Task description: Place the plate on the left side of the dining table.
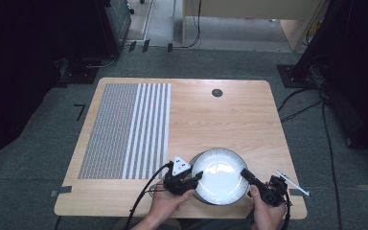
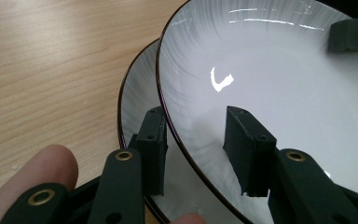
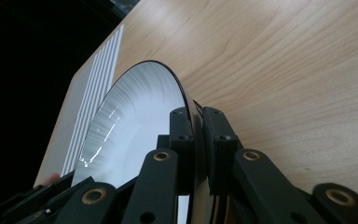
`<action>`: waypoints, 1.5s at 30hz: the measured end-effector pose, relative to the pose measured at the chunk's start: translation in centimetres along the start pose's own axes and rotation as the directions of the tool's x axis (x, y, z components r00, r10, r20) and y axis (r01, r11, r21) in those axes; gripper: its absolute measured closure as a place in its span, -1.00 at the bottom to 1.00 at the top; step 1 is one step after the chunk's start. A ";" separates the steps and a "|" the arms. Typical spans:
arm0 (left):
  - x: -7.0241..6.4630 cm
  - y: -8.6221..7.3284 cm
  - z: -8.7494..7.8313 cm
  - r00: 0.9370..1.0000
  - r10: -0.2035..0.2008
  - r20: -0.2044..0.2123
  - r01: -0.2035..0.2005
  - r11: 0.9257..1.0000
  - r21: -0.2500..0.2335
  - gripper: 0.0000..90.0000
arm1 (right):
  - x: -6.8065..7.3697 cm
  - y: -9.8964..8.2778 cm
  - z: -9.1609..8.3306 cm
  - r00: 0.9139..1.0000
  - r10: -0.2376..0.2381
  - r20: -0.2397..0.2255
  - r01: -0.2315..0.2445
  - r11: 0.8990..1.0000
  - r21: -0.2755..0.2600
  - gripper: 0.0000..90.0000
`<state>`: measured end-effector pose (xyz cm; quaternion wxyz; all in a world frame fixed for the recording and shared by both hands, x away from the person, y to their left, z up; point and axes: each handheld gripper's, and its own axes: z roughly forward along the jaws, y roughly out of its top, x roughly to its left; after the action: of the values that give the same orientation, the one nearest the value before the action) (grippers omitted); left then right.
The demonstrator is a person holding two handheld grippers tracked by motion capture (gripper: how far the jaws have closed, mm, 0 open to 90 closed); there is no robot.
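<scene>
Plates: two stacked, sitting at the near edge of the wooden table (image 1: 249,115), right of the striped mat (image 1: 124,129). Upper plate (image 2: 270,84) tilts off the lower plate (image 2: 137,100). Left gripper (image 2: 200,149) straddles the upper plate's near-left rim, jaws apart, not pinching. Right gripper (image 3: 198,140) is clamped on its right rim. Farther back lies bare tabletop.

The place is looking like a lab or test room. A lone wooden table (image 1: 230,115) is standing on grey carpet (image 1: 43,134), carrying a printed striped mat (image 1: 124,129). Black cables (image 1: 328,139) are trailing across the floor, dark equipment stands (image 1: 115,24) are flanking the space, and tape marks (image 1: 80,111) are sitting on the carpet.
</scene>
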<state>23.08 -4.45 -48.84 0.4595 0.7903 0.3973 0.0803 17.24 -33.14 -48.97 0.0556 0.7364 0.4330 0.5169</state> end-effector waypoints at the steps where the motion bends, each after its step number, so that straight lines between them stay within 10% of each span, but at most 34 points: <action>1: 0.0 0.1 -0.1 1.000 -0.005 0.001 0.005 1.000 -0.004 0.41 | 0.1 0.1 -0.1 1.000 0.006 -0.009 -0.006 1.000 -0.003 0.87; 21: 1.7 2.2 -3.0 0.999 -0.004 -0.049 0.003 1.000 -0.019 0.50 | 3.3 0.9 0.9 0.998 -0.030 -0.049 0.030 1.000 0.005 0.86; 45: 8.0 4.5 -7.4 0.987 -0.094 -0.130 0.083 0.993 -0.084 0.60 | 10.2 1.7 6.6 0.992 -0.065 -0.108 0.071 0.996 0.048 0.87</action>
<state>27.26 4.90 -43.00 0.4654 0.7461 0.4586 0.1282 24.50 -24.68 -43.86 0.0311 0.6939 0.4734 0.5417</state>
